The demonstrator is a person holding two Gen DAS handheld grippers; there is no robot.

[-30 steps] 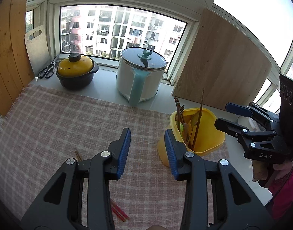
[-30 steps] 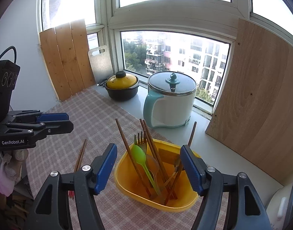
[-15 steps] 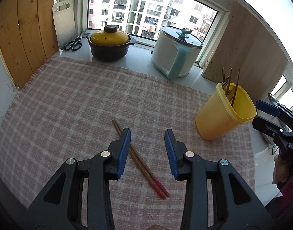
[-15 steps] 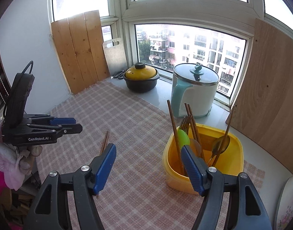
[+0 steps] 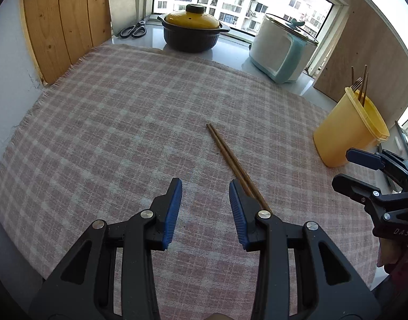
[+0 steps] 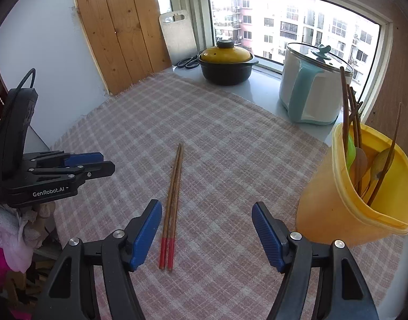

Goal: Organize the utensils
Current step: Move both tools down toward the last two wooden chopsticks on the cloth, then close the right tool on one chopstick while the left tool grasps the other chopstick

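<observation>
A pair of brown chopsticks (image 5: 228, 152) with red ends (image 6: 167, 250) lies on the checked cloth (image 5: 110, 133). My left gripper (image 5: 205, 186) hangs open above the cloth, and the chopsticks run under its right finger. In the right wrist view my right gripper (image 6: 207, 210) stands open and wider, with the chopsticks (image 6: 174, 186) just inside its left finger. A yellow holder (image 6: 329, 194) with chopsticks, spoons and a fork stands to its right. The holder (image 5: 345, 130) sits far right in the left wrist view, with the right gripper (image 5: 344, 168) in front of it. The left gripper (image 6: 106, 162) shows at the left edge.
A black pot with a yellow lid (image 6: 226, 64), a white pot with a teal handle (image 6: 308, 93) and scissors (image 5: 133, 30) stand at the window. Wooden boards (image 6: 121, 34) and a pale cutting board (image 6: 178, 37) lean at the back left; another board (image 5: 369, 48) leans behind the holder.
Both grippers have pulled back from the yellow holder and sunk toward the cloth, tilting further down. The chopsticks now lie near the fingertips. Neither gripper's jaws changed width.
</observation>
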